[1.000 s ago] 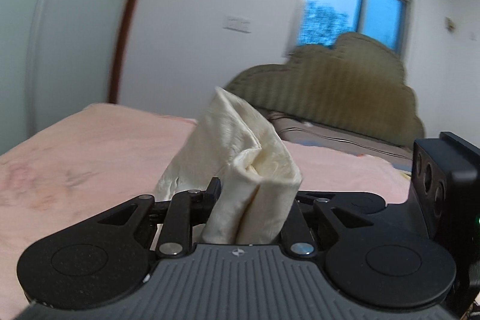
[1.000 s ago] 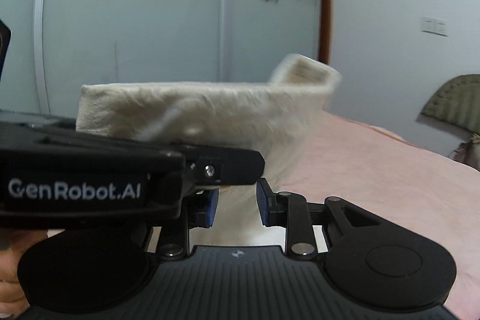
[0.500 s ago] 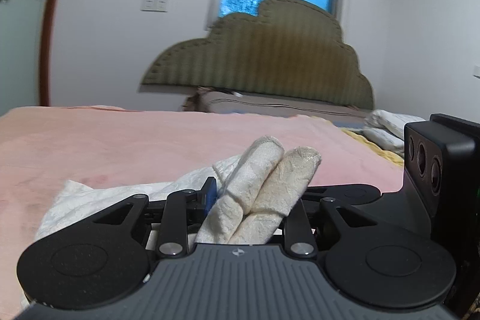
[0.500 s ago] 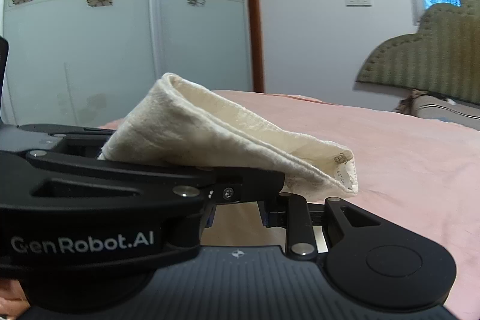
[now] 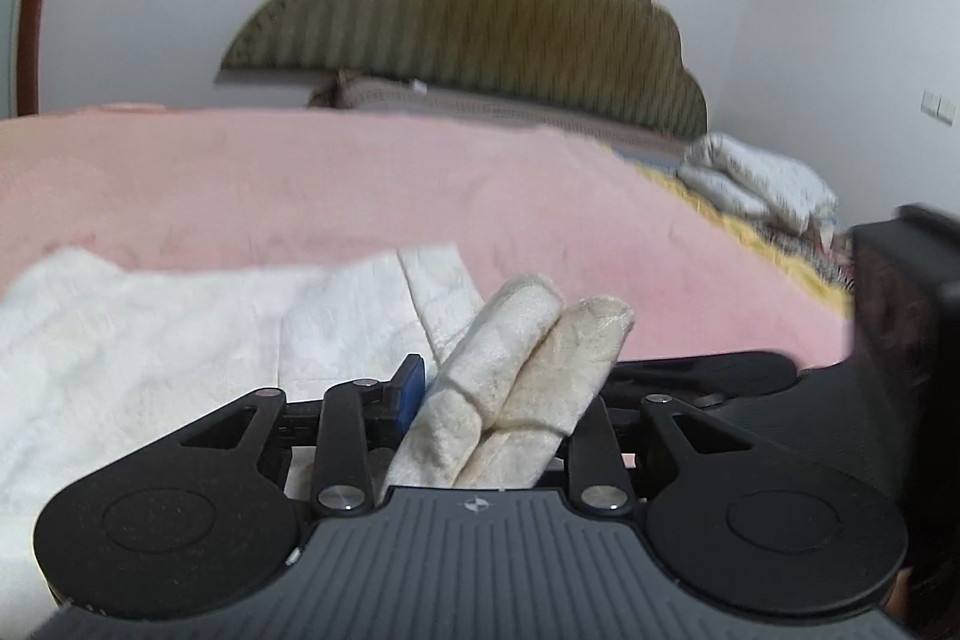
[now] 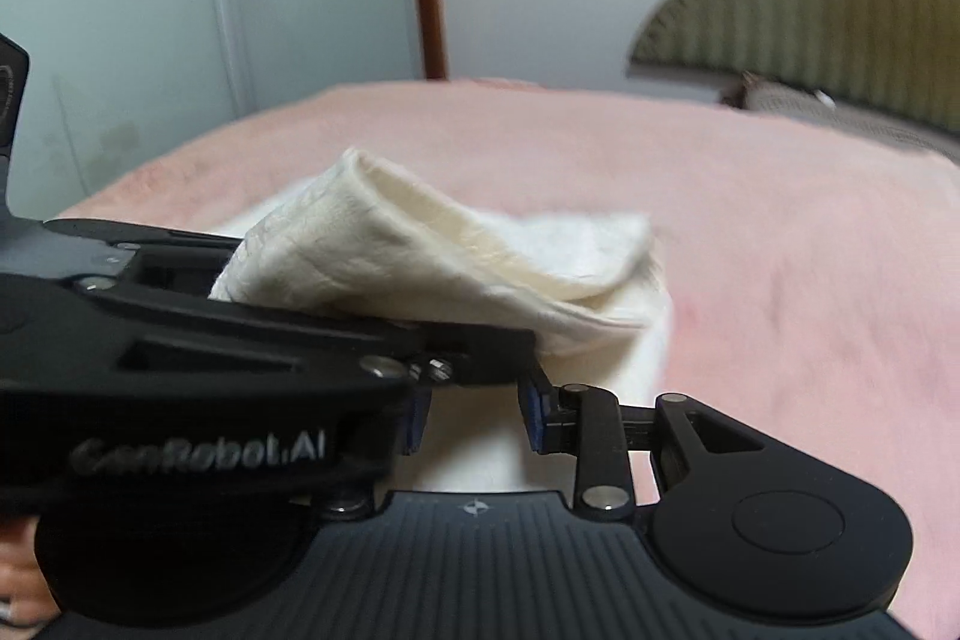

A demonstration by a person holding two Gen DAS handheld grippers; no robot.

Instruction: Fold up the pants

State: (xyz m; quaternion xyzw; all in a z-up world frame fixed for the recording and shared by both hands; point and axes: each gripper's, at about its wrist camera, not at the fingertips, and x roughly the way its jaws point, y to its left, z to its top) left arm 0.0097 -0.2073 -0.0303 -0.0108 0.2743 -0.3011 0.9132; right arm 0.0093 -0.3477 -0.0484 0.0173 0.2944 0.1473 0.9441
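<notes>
Cream pants (image 5: 180, 340) lie on the pink bed (image 5: 360, 184), spread ahead and to the side of the left gripper (image 5: 510, 400), which is clamped on a doubled fold of them. Right gripper (image 6: 474, 418): jaws moderately apart, holding nothing; cloth lies beneath, and the left gripper crosses above it. Recommended: lower the fold flat, edges aligned, before releasing.

Left gripper (image 5: 504, 400) comes down from raised to low over the pink blanket (image 5: 300, 184), cream pants (image 5: 522, 358) fold still pinched. Lifted fold now sags onto the spread fabric. Right gripper (image 6: 474, 418) stays unclamped, tilts toward the bed.
</notes>
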